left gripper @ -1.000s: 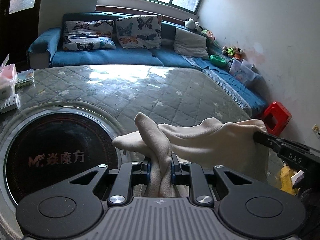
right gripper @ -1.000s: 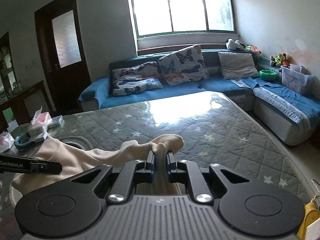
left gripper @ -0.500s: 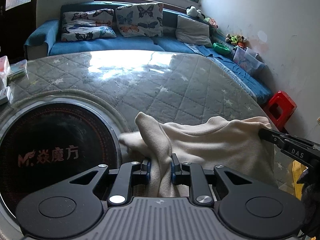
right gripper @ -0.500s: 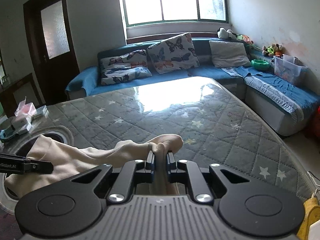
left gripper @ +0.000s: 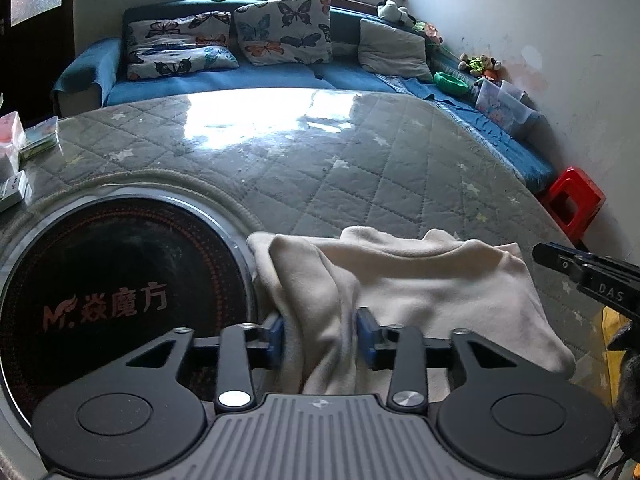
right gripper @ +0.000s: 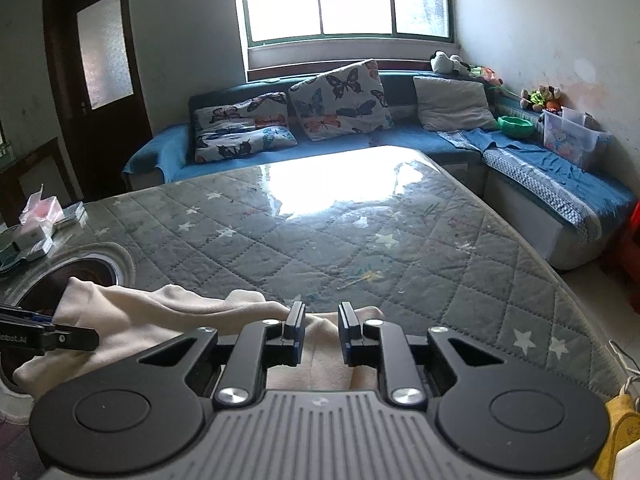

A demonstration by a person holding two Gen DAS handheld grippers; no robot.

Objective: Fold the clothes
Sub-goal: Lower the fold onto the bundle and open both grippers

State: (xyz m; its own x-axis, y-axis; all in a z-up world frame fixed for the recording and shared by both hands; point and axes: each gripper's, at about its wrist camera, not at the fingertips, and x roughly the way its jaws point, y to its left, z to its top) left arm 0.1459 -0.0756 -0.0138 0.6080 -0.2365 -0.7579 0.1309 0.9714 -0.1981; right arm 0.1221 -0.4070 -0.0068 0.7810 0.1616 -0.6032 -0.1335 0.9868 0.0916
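Observation:
A cream fleece garment (left gripper: 420, 280) lies bunched on the near edge of the quilted grey table (left gripper: 360, 168). My left gripper (left gripper: 322, 336) is open, its jaws apart, with a fold of the garment lying loose between them. My right gripper (right gripper: 321, 332) is open just above the garment's right end (right gripper: 160, 312), which lies flat under it. Each gripper's tip shows at the edge of the other's view: the right one (left gripper: 580, 268) and the left one (right gripper: 48, 336).
A round black induction cooktop (left gripper: 104, 292) is set in the table left of the garment. Small boxes and packets (left gripper: 16, 148) sit at the far left. A blue sofa (right gripper: 320, 136) with cushions runs behind and right. A red stool (left gripper: 572, 200) stands by the wall.
Both grippers lowered the garment onto the table and opened, letting go of it. The cloth has slumped flat.

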